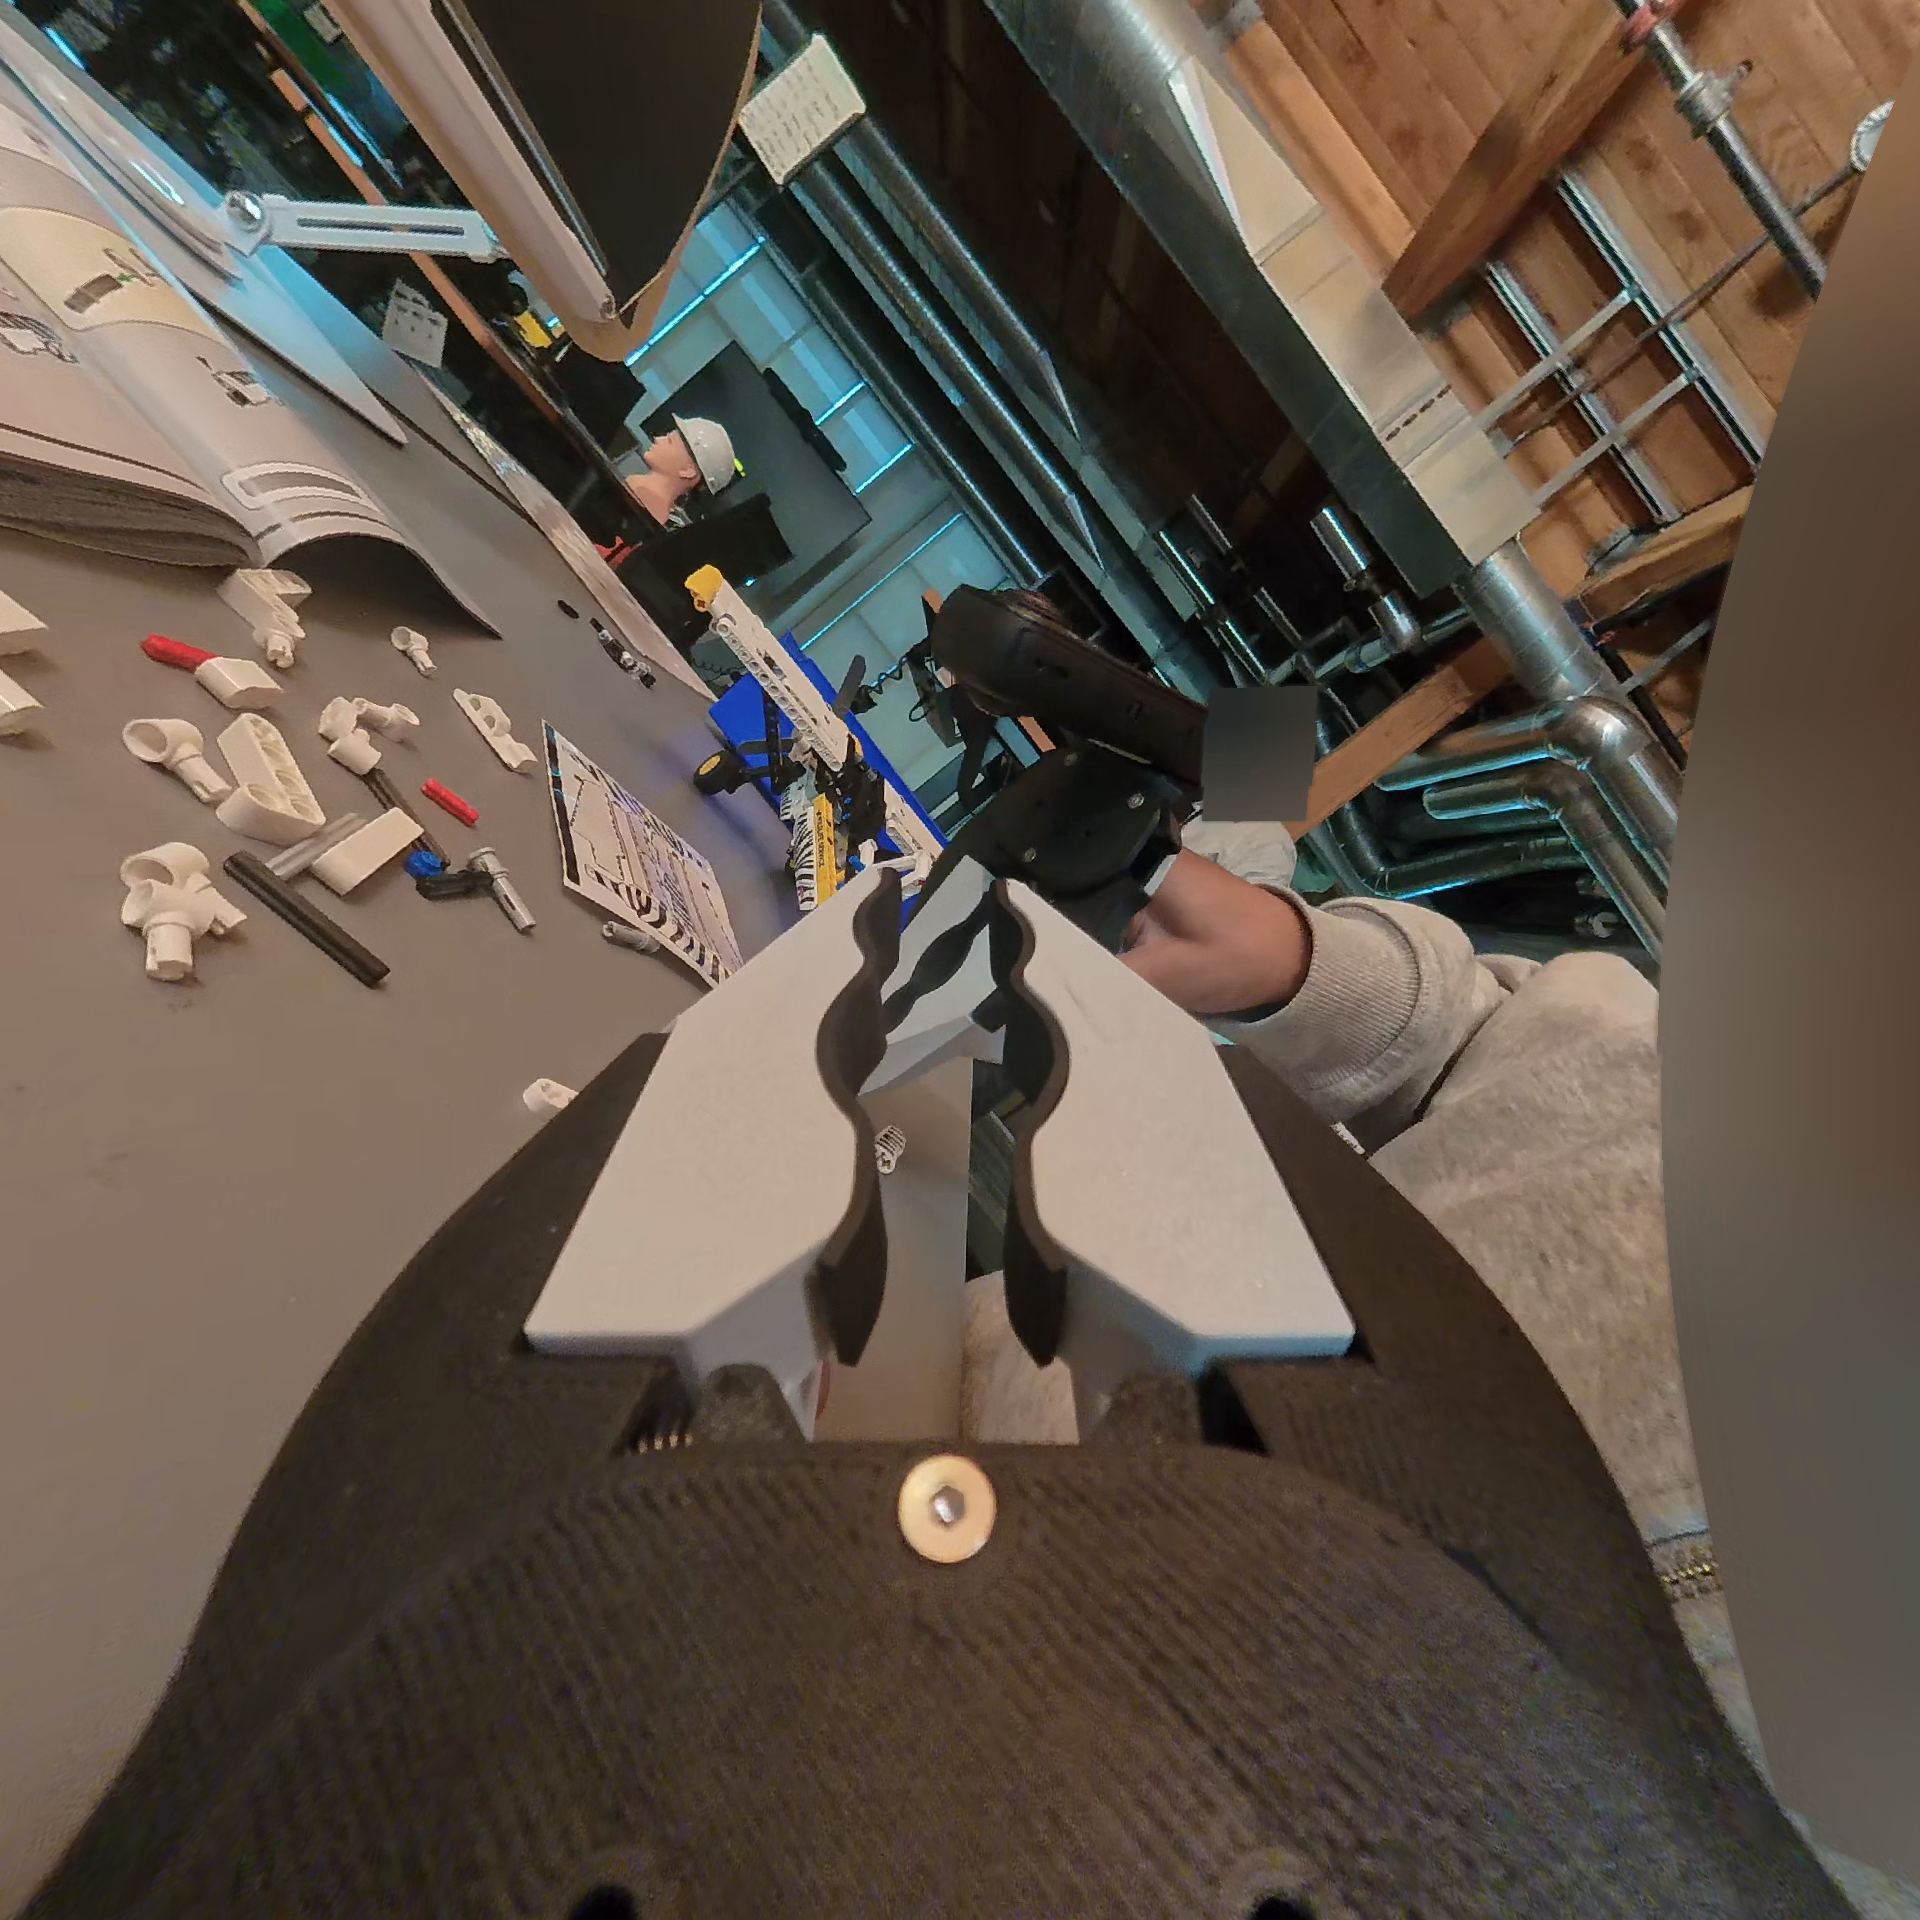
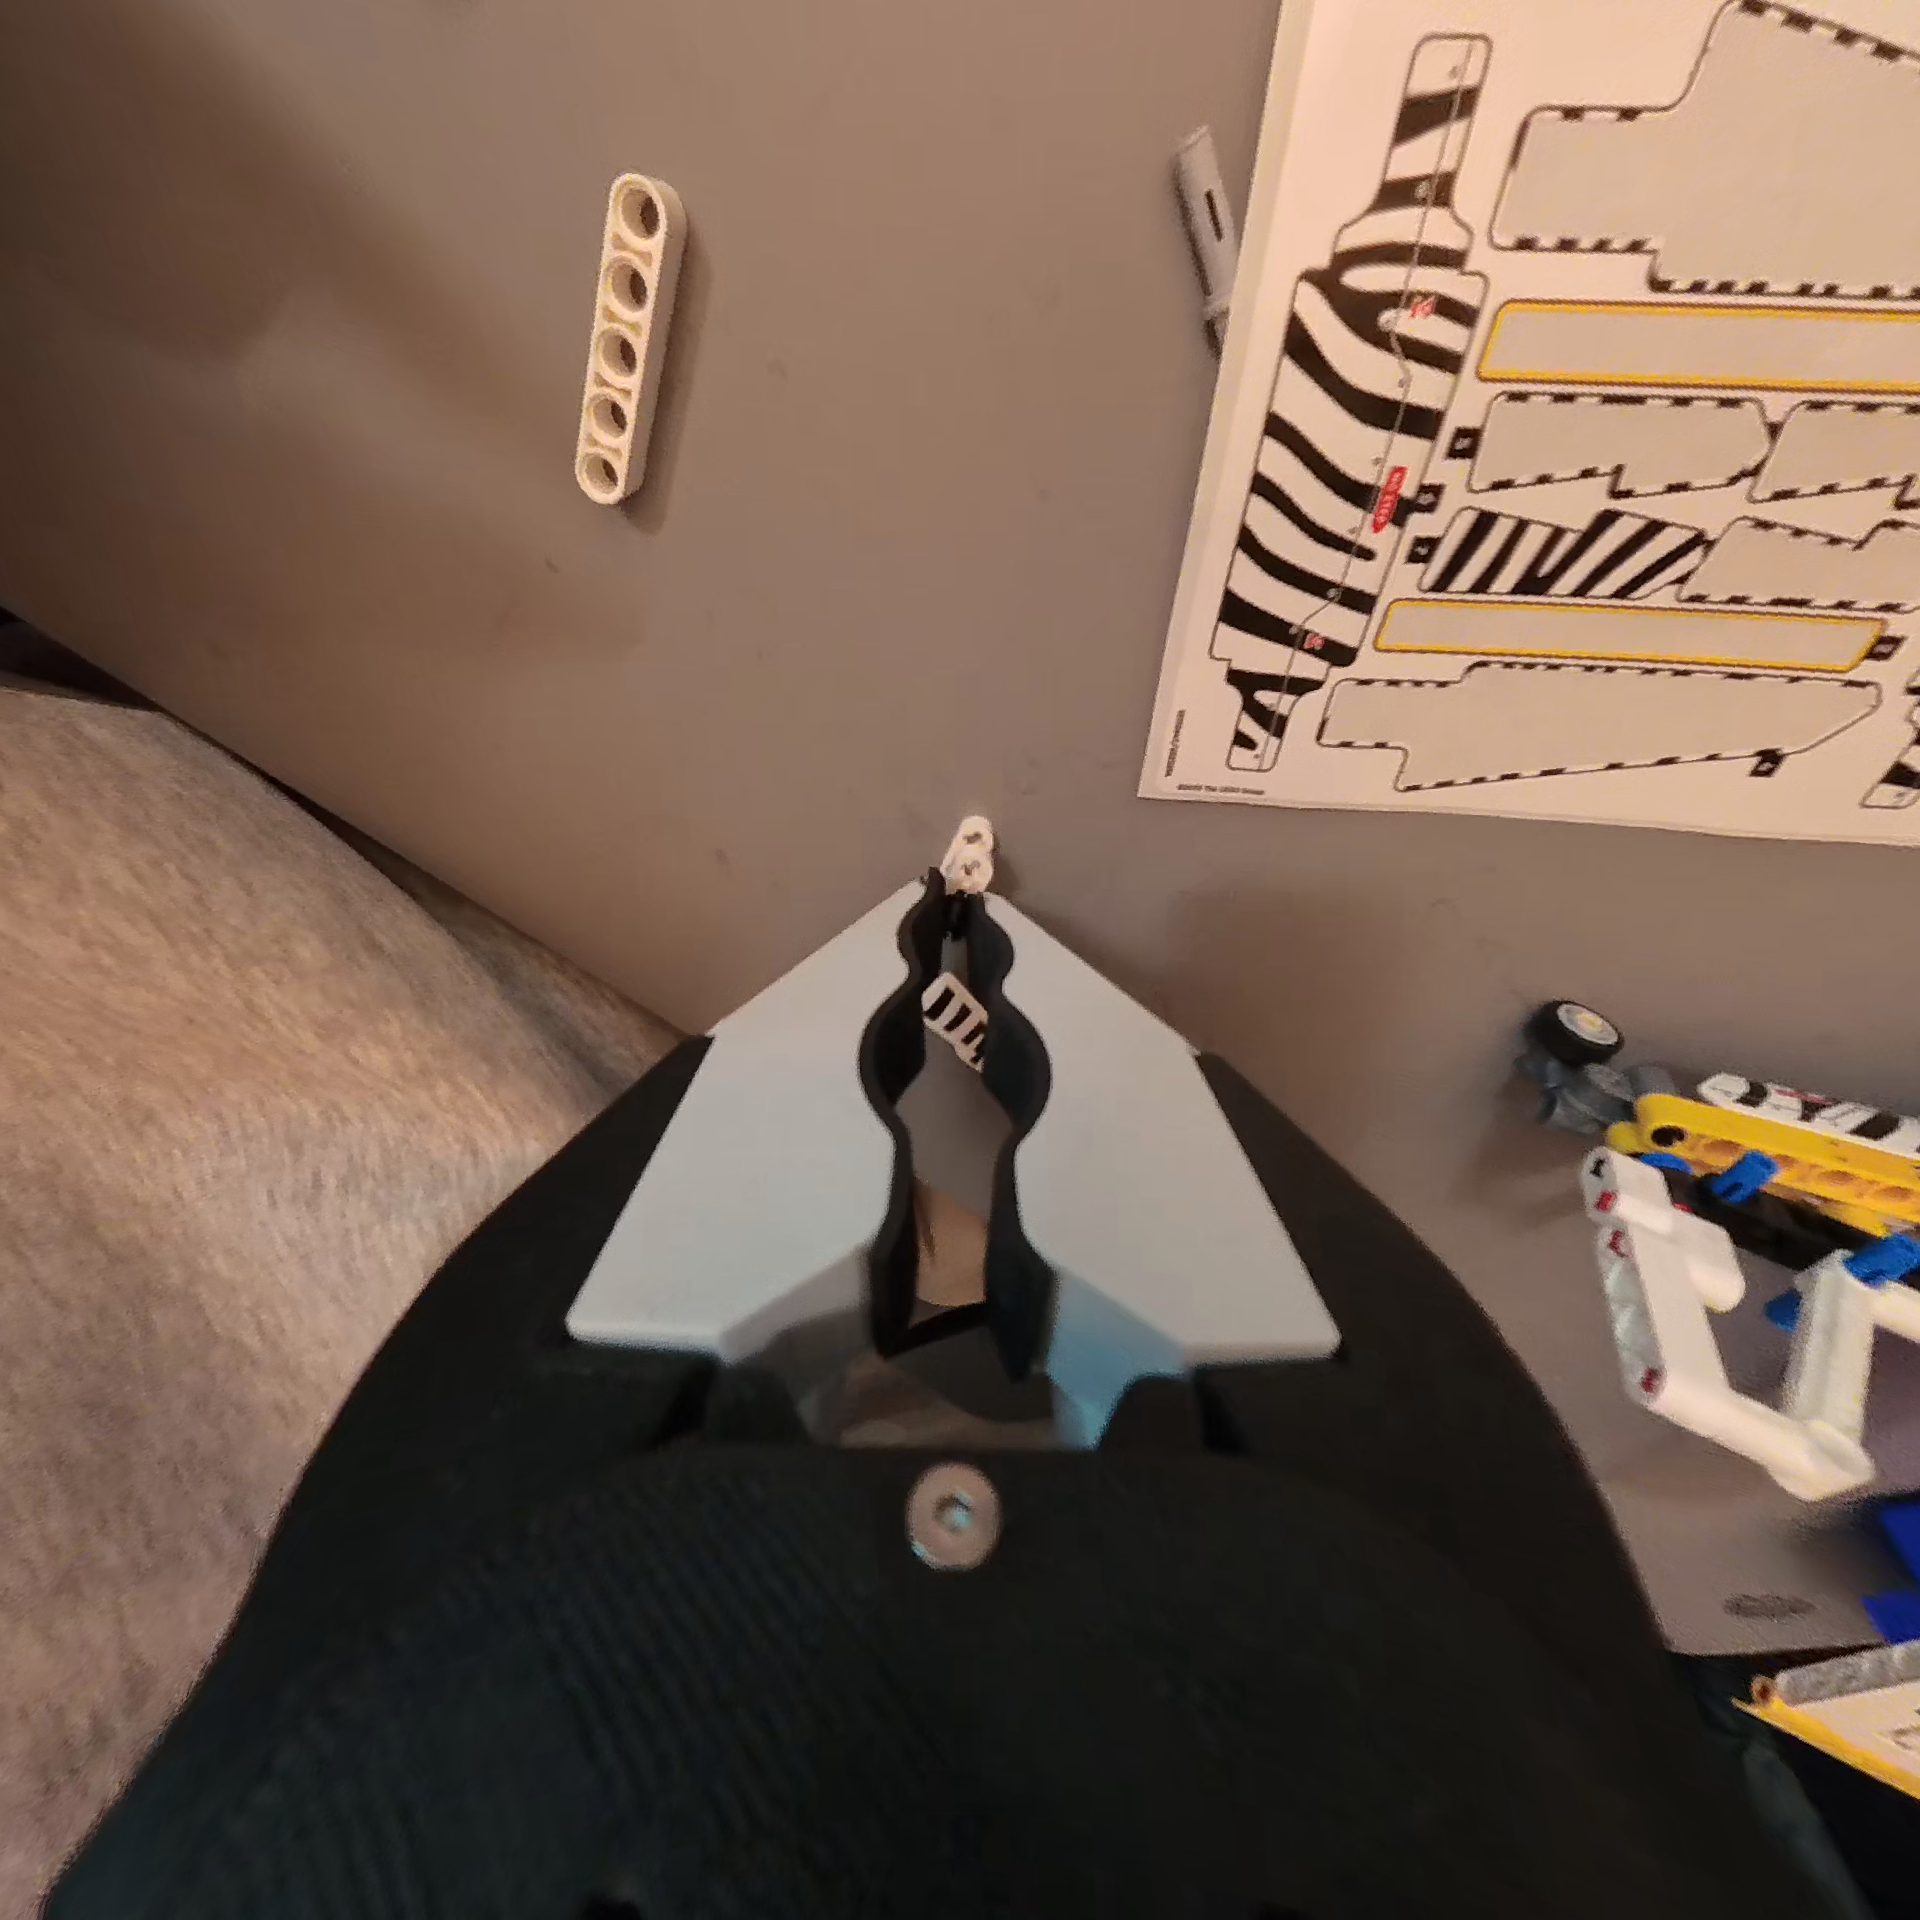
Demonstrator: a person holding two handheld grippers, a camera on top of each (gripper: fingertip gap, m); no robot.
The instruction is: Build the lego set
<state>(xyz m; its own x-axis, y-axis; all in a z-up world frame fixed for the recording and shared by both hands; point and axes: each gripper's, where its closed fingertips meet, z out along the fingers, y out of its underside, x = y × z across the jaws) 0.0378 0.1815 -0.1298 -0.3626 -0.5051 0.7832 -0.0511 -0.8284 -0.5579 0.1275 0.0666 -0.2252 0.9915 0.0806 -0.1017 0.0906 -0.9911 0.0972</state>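
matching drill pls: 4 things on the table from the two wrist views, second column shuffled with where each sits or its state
Things:
1. white five-hole beam
2. sticker sheet
3. small white piece
4. part-built model

Place or state:
A. pinched at the right gripper fingertips
B. right edge of the right wrist view, white frame with yellow beams and blue pins
C. lying alone on bare grey table, upper left of the right wrist view
D. flat on the table, upper right, zebra-striped shapes

Pairs: 1-C, 2-D, 3-A, 4-B
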